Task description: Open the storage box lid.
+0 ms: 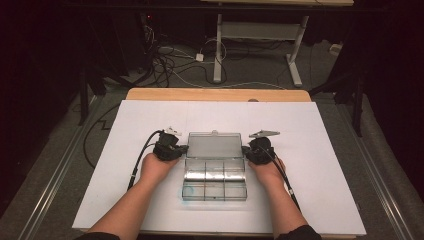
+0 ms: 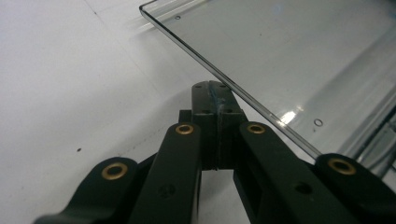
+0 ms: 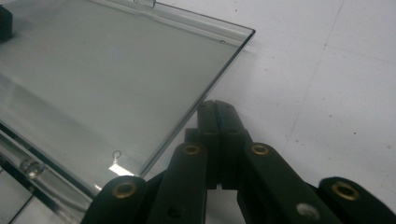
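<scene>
High view is showing a person's two forearms coming in from the near edge of the table (image 1: pixel 150 210), which is covered with a white sheet. Near the middle, a clear plastic organizer box (image 1: pixel 215 182) is lying with its empty compartments toward the person, and its lid (image 1: pixel 214 145) is opened toward the far side.

The left gripper (image 1: pixel 181 149) is resting at the left edge of the lid, and the right gripper (image 1: pixel 246 149) is resting at the right edge. In the left gripper view, the jaws are pressed together with nothing between them, and the tip (image 2: pixel 214 91) is lying just under the lid edge (image 2: pixel 224 84). In the right gripper view, the jaws are also together and empty, just beside the lid edge (image 3: pixel 205 88); whether they are touching it I cannot tell.

I judge that the person is handling the lid from both sides, most likely preparing to swing it. To do this well, both tips should be pushing at the same height and at the same speed, so the thin lid is not twisting on its hinge. The box is light, so a gentle push is better, otherwise it may be sliding on the smooth sheet.
</scene>
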The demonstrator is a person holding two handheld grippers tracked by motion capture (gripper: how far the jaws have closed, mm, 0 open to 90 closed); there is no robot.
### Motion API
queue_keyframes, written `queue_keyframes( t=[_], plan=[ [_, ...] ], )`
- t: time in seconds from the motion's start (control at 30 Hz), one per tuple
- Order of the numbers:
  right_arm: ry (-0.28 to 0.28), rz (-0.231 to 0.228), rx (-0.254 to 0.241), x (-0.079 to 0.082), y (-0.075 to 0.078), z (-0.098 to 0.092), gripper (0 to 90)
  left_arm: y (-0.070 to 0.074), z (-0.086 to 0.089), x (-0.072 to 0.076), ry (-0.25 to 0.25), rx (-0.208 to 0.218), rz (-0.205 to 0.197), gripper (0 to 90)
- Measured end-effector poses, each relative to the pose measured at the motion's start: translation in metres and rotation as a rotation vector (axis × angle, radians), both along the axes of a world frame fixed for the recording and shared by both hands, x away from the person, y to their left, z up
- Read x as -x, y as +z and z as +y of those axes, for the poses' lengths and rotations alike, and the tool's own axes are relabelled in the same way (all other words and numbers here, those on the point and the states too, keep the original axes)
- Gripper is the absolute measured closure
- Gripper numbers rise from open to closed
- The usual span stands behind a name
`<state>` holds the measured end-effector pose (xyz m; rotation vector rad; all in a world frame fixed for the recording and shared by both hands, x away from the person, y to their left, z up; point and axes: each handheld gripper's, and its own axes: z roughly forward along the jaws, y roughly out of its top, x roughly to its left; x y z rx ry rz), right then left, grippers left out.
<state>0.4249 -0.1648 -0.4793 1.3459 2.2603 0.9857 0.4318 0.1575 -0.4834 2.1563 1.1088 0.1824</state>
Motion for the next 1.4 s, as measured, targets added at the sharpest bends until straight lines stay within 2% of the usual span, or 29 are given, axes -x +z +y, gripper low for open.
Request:
queue_keyframes(
  t=[0.17,0.3,0.4,0.57,0.73,0.87,0.93,1.03,1.17,1.27,1.3,1.4],
  plan=[
    [-0.007,-0.02,-0.006,0.008,0.005,-0.005,90.0,-0.001,0.01,0.008,0.011,0.027,0.009,87.5],
    [-0.004,-0.054,-0.026,0.018,0.012,-0.009,90.0,0.001,0.017,0.019,0.006,0.045,-0.014,87.5],
    [0.005,-0.079,-0.047,0.027,0.015,-0.015,90.0,0.003,0.023,0.03,-0.002,0.076,-0.046,87.5],
    [0.015,-0.111,-0.083,0.043,0.016,-0.024,90.0,0.006,0.034,0.05,-0.015,0.097,-0.104,85.7],
    [0.023,-0.143,-0.12,0.062,0.017,-0.032,90.0,0.006,0.045,0.07,-0.027,0.117,-0.138,85.9],
    [0.037,-0.171,-0.132,0.079,0.019,-0.037,90.0,0.007,0.056,0.089,-0.041,0.119,-0.166,86.5],
    [0.047,-0.182,-0.135,0.088,0.02,-0.04,90.0,0.007,0.063,0.099,-0.042,0.134,-0.171,86.5],
    [0.053,-0.195,-0.139,0.101,0.02,-0.044,90.0,0.006,0.072,0.115,-0.048,0.129,-0.178,86.5],
    [0.052,-0.203,-0.142,0.122,0.019,-0.05,90.0,0.005,0.087,0.136,-0.036,0.147,-0.203,86.4],
    [0.044,-0.203,-0.151,0.134,0.012,-0.054,90.0,0.002,0.094,0.139,-0.026,0.156,-0.204,86.5],
    [0.039,-0.197,-0.155,0.136,0.01,-0.054,90.0,0.002,0.094,0.138,-0.026,0.158,-0.204,86.5],
    [0.047,-0.204,-0.127,0.133,0.009,-0.052,90.0,0.001,0.092,0.132,-0.041,0.157,-0.212,86.4]
  ],
)
